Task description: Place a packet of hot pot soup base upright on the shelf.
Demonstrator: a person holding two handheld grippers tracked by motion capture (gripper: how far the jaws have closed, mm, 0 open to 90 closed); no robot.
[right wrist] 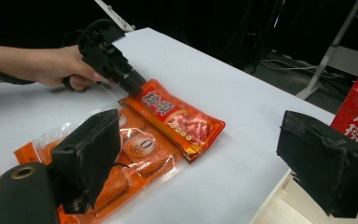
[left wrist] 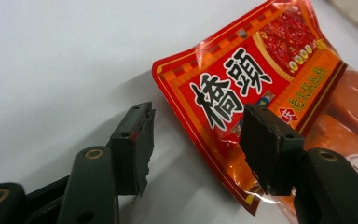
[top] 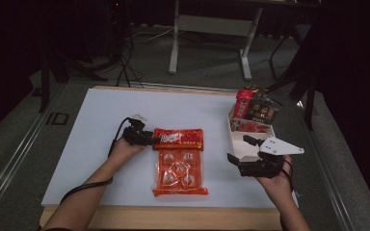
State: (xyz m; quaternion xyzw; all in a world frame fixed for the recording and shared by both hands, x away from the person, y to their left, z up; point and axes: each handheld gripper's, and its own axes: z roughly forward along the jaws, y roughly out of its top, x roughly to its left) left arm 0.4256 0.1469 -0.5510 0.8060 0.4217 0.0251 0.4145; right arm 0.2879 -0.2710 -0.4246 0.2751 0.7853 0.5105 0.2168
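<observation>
The left gripper (left wrist: 196, 140) was reaching to grasp the red packet (top: 178, 138), which lay on the worktop (top: 101, 110) overlapping the orange pouch (top: 180, 173), its half-open jaws straddling the packet's end without pinching; next they needed to close there, while the right gripper (top: 251, 153) waited wide and empty.
</observation>
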